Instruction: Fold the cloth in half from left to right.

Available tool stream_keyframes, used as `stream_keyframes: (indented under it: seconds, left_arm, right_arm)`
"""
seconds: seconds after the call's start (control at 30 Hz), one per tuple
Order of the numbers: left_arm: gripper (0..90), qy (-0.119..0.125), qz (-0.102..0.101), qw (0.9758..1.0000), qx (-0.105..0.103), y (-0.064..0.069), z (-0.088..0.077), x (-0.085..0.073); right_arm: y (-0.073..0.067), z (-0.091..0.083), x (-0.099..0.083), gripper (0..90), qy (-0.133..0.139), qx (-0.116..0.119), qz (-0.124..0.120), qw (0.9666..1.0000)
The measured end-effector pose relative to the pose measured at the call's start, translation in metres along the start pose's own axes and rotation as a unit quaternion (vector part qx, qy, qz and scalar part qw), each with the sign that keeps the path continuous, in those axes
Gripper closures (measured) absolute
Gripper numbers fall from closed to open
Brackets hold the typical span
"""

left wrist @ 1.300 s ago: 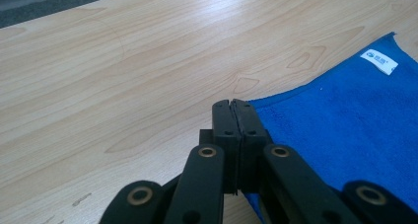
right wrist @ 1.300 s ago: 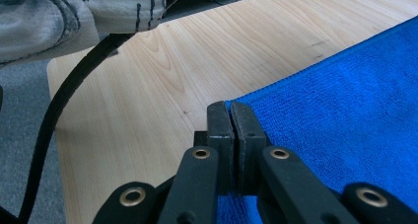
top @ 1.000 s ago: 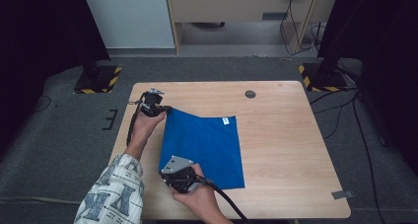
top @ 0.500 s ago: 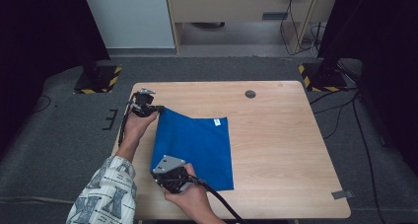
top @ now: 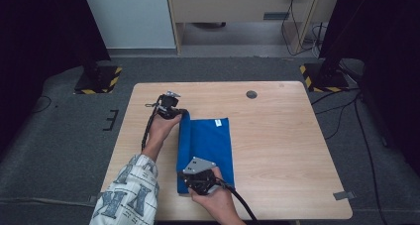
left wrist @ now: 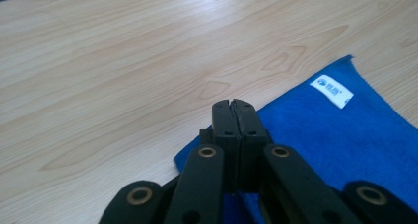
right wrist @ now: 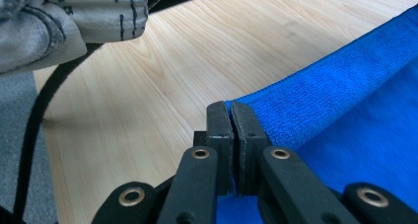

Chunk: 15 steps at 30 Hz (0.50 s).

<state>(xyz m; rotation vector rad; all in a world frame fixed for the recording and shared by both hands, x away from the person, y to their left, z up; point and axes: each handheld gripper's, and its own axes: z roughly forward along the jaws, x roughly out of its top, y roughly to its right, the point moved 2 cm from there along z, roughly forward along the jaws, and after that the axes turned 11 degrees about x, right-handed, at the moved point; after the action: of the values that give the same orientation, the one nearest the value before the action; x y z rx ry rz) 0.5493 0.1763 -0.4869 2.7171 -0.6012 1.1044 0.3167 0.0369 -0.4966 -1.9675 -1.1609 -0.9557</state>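
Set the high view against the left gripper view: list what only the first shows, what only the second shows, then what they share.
High view alone: the right gripper shut on the blue cloth's near left corner, the patterned sleeve, the whole table and the grey floor.

Left gripper view alone: the left gripper's fingers pressed together up close, and the print on the white label.

Shared: the cloth, its label, the wooden tabletop, the left gripper.
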Motion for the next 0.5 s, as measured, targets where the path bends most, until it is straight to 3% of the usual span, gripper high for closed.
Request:
stream_keyframes:
  seconds: [0.3,0.43,0.5]
  left_arm:
    - [89.3,-0.002,0.016,0.9997,-0.015,0.027,0.009,0.014]
    - [89.2,-0.004,0.007,0.9996,-0.026,0.037,0.015,0.017]
    - [89.2,-0.010,0.016,0.9995,-0.025,0.042,0.019,0.016]
  right_arm:
    - [0.010,-0.019,-0.017,87.9,-0.005,-0.015,0.013,0.9998]
    - [0.012,-0.026,-0.022,87.9,-0.006,-0.021,0.018,0.9996]
    - [0.014,-0.030,-0.025,87.9,-0.007,-0.022,0.020,0.9995]
